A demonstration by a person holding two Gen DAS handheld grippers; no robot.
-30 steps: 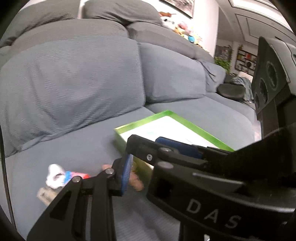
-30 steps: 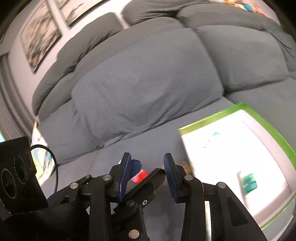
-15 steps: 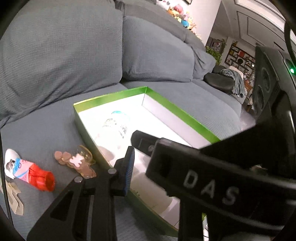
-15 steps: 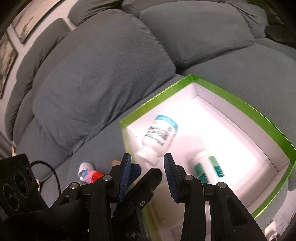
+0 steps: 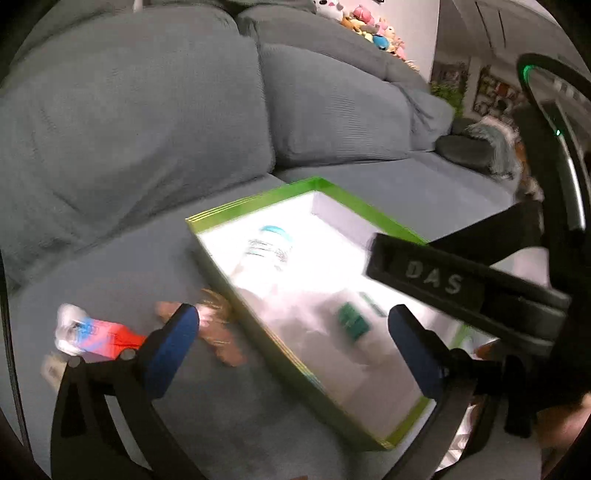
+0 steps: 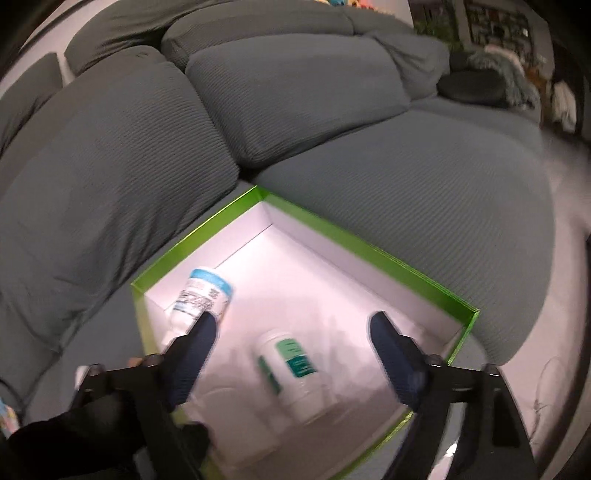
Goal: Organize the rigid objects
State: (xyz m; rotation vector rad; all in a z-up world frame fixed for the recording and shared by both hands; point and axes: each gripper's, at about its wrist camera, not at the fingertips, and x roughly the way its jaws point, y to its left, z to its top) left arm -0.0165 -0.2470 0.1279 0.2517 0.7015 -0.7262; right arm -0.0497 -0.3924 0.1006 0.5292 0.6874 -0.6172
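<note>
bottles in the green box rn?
2. Blue-capped bottle lies by the green box left wall; green-labelled bottle lies nearer the camera, mid-box. Gripper fingers hide part of the floor.

One green box point(image 6: 373, 251), two bottles point(image 6: 201, 295) inside, one red tube point(image 5: 99, 336)

The sofa point(image 6: 332, 110) is ribbed grey cloth, matt. The box point(image 6: 369, 245) looks like glossy green card, smooth white inside.

Grey ribbed sofa point(image 6: 369, 92), plush toys point(image 5: 373, 29) along its back.
</note>
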